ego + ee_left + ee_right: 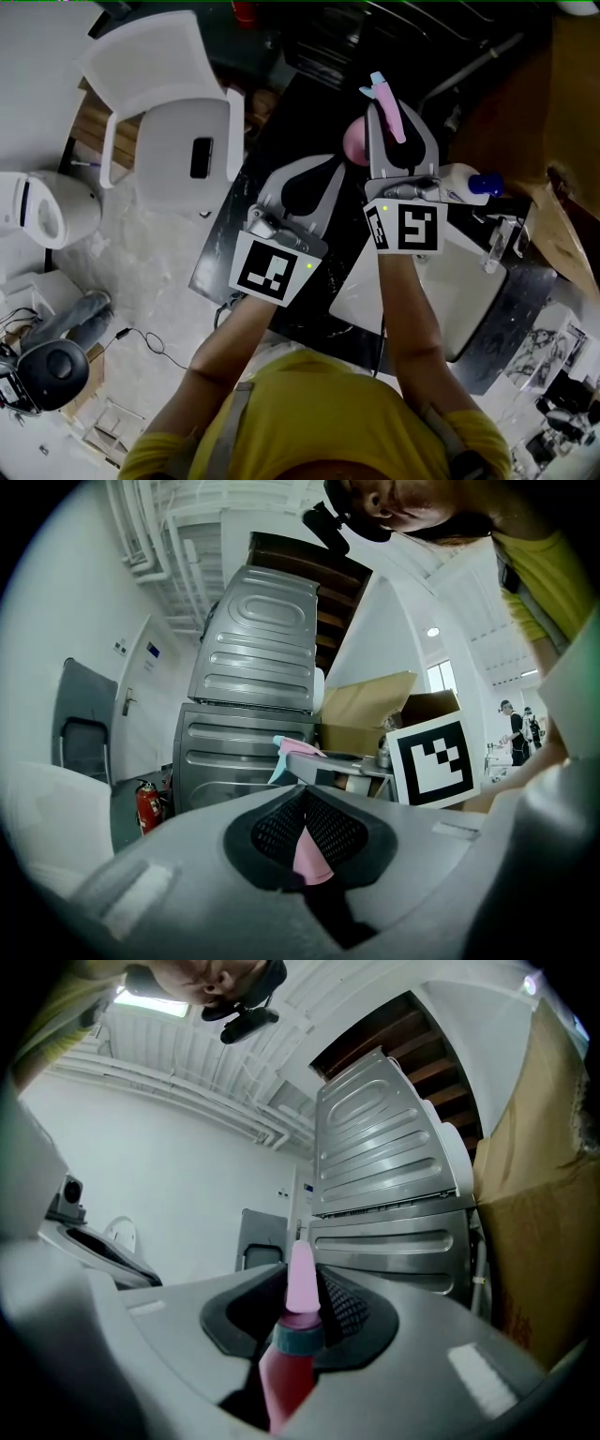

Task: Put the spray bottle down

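Clamping the spray bottle (296, 1340) about its teal collar, my right claw (304, 1288) has both pads pressed against it. The pink top stands up above the jaws and the redder body hangs below them. Seen from my head, it is upright over the black worktop (220, 253) with its nozzle pointing away from me (whether its base touches the top I cannot tell).

My left claw (305, 803) is just beside it on the left, near the bottle but apart from it. Its pads meet at the tips, and a thin pink sliver (307, 855) shows in the gap lower down between them; I cannot tell what that sliver is.

Just right of my right claw a white bottle (457, 178) with a blue cap lies on its side. Farther off to the left a white chair (159, 103) stands on the pale floor, with a dark flat thing (201, 157) on its seat.

Farthest off are stacked steel machines (394, 1185), a cardboard box (375, 705) beside them, and a red fire extinguisher (148, 806) low by the wall.
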`<move>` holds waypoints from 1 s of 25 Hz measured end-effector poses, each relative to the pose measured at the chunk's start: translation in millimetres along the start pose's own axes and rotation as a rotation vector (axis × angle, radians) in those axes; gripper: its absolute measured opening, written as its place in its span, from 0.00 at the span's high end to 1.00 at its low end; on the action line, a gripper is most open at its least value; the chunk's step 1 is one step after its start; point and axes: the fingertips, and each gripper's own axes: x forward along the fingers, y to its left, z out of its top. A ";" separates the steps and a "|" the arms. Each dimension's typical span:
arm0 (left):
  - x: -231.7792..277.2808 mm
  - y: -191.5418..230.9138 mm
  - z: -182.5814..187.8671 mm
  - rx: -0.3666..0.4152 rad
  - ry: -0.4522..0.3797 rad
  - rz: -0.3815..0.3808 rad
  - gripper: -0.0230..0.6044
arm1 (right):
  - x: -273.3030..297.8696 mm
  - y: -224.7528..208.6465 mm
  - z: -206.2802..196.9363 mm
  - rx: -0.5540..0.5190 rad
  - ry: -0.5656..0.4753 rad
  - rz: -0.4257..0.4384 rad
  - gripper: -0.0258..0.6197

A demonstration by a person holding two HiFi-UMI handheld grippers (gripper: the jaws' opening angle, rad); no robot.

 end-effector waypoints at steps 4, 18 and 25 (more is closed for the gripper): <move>-1.4 -3.8 0.5 -0.003 0.001 -0.001 0.96 | -4.0 -1.7 -2.4 -0.009 0.028 -0.011 0.80; -24.9 -22.5 22.6 -0.008 -0.028 -0.003 0.96 | -27.7 -2.1 -1.6 0.000 0.161 -0.063 0.56; -54.1 -31.9 38.0 -0.021 -0.045 0.023 0.96 | -84.7 2.9 20.8 0.017 0.183 -0.164 0.74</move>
